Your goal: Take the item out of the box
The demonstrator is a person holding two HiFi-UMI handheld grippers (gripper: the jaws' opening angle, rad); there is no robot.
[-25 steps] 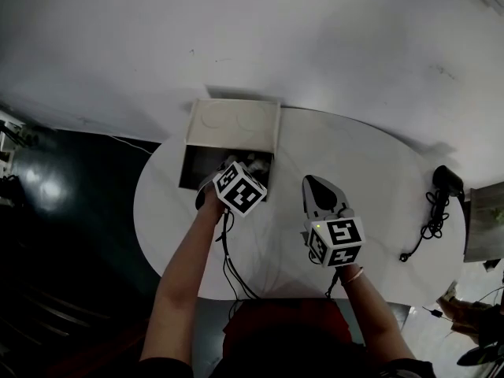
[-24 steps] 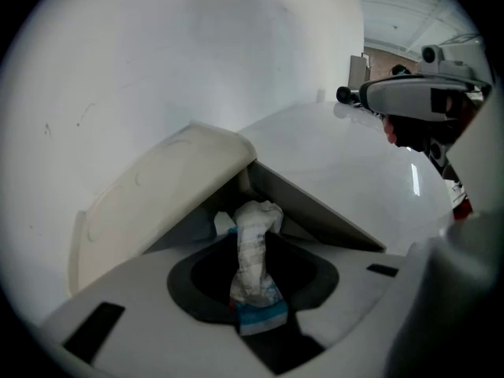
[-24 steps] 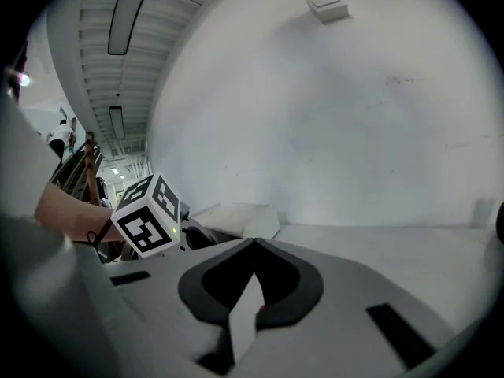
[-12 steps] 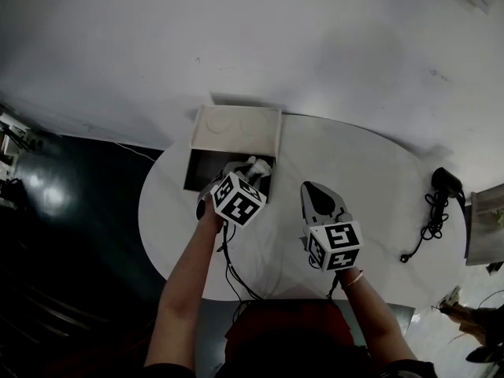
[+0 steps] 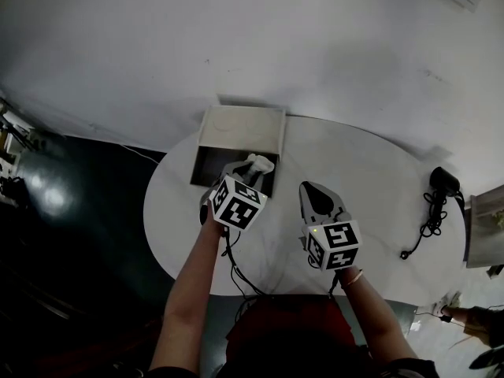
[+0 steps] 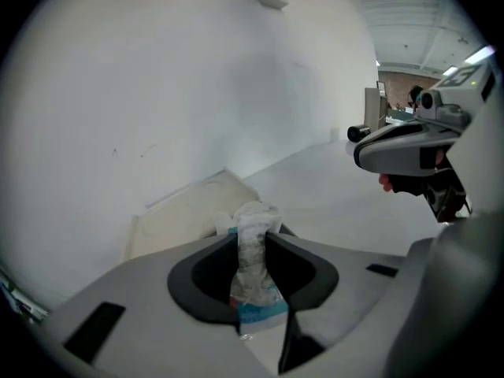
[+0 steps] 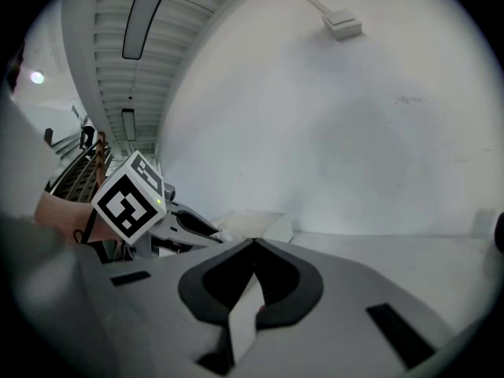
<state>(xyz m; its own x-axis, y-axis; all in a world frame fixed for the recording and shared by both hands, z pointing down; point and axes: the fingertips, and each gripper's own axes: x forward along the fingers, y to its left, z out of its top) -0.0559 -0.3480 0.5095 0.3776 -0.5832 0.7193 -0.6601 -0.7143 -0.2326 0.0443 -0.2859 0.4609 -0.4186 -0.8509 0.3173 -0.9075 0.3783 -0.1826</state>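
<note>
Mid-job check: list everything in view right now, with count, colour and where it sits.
table: one, white, oval, centre of the head view
box: one, cream with a dark inside, lid open, at the table's far left edge
packet: one, crumpled white with a blue band, gripped above the box's near edge
black device with cable: one, at the table's right end
black leads: a few, trailing from the left gripper over the table's near edge
left gripper: one, grey, fingers shut on the packet
right gripper: one, grey, fingers together, empty, over the table's middle
forearms: two, bare, at the bottom of the head view
</note>
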